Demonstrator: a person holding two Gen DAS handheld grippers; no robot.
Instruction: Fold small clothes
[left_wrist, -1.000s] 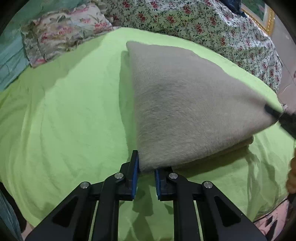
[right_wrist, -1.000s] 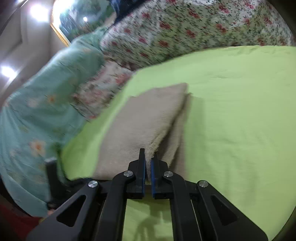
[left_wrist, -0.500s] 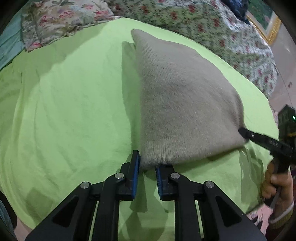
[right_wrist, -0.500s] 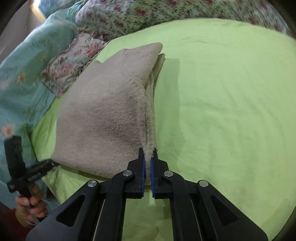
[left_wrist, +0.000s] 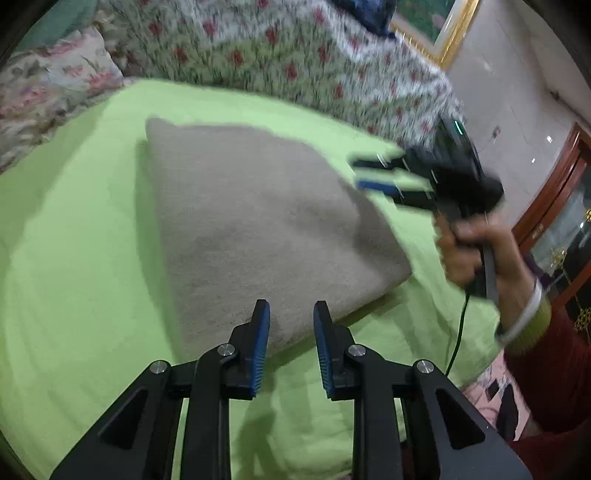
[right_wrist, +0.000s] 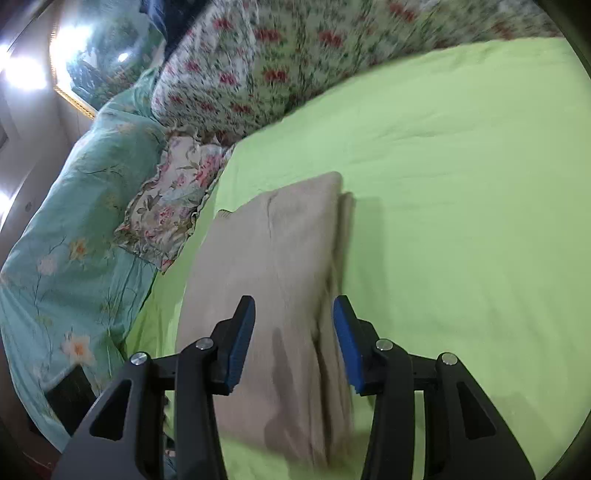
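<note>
A beige knitted garment (left_wrist: 258, 221) lies folded flat on the lime green bed sheet (left_wrist: 74, 258). My left gripper (left_wrist: 291, 314) is open and empty, its blue pads just above the garment's near edge. My right gripper (right_wrist: 293, 310) is open and empty above the garment (right_wrist: 273, 280), whose folded layers show along its right side. In the left wrist view the right gripper (left_wrist: 373, 173) is seen blurred, lifted off the garment's far right corner, held by a hand (left_wrist: 469, 254).
Floral quilts and pillows (left_wrist: 295, 59) lie along the far side of the bed. A teal flowered blanket (right_wrist: 74, 240) and a ruffled floral pillow (right_wrist: 170, 206) lie to the garment's left. A wooden cabinet (left_wrist: 554, 206) stands off the bed at right.
Both grippers have opened and let go of the garment's corners. The garment has dropped flat onto the sheet. Both grippers have lifted away; the right one is moving fast.
</note>
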